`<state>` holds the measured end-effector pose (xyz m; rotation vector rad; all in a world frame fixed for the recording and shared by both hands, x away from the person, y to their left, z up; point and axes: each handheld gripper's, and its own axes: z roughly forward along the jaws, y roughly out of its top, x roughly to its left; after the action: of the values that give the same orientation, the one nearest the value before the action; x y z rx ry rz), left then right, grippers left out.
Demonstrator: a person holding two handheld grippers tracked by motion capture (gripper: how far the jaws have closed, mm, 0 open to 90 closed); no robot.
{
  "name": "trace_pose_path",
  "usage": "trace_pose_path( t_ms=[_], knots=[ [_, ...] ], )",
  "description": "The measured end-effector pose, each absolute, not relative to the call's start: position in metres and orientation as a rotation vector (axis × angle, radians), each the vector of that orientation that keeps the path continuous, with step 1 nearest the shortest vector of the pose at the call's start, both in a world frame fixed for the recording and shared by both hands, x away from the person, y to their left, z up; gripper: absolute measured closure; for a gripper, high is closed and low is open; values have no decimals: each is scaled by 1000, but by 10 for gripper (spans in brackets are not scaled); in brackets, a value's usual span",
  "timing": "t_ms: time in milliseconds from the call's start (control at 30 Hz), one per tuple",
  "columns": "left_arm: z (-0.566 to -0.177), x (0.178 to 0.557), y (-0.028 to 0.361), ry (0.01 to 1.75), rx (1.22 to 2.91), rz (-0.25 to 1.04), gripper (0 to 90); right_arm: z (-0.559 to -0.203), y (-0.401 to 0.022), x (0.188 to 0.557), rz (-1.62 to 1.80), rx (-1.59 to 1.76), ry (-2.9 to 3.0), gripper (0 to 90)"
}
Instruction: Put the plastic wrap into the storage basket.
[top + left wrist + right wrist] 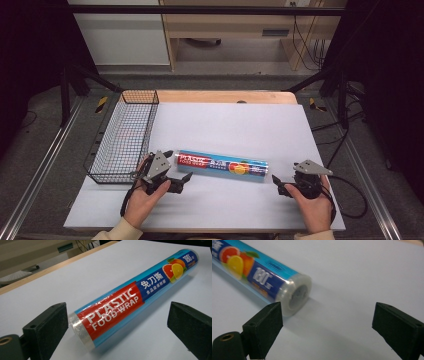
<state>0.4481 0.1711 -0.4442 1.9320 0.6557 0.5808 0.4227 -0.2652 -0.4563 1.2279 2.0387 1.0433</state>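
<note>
A roll of plastic food wrap (222, 165), blue with a red label and citrus pictures, lies on its side on the white table top (225, 125). My left gripper (177, 166) is open at the roll's left end. In the left gripper view the red-labelled end of the roll (110, 312) lies between the spread jaws of that gripper (117, 332), apart from both. My right gripper (286, 175) is open just off the roll's right end. In the right gripper view the capped end of the roll (294, 293) sits beside the left jaw of that gripper (327, 327), and the gap holds nothing.
A black wire basket (100, 150) stands along the left edge of the table, right behind my left hand. A wooden strip (225, 96) runs along the far edge. Dark frame posts stand at both sides, and cables lie on the floor at the right.
</note>
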Motion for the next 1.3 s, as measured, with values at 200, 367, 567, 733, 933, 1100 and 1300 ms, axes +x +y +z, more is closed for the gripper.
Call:
trace_pose_path(
  t_ms=[200,367,567,733,933,1100,1300],
  knots=[
    [-441,444,169,620,1933,582,31,-448,-254,423,1035,1122,2089,160],
    [-441,444,169,622,1949,561,32,-432,-240,423,1020,1017,2090,126],
    [-438,442,172,618,1972,565,32,-417,-228,433,987,904,2212,88],
    [-437,446,180,629,1968,532,25,-402,-216,451,974,832,2357,69],
    [-441,447,178,601,1992,498,26,-397,-185,474,870,646,2460,76],
    [-442,448,179,602,1990,496,25,-408,-163,492,807,558,2566,99],
    [-441,448,179,599,1989,491,25,-431,-145,513,753,506,2739,138]
  ],
)
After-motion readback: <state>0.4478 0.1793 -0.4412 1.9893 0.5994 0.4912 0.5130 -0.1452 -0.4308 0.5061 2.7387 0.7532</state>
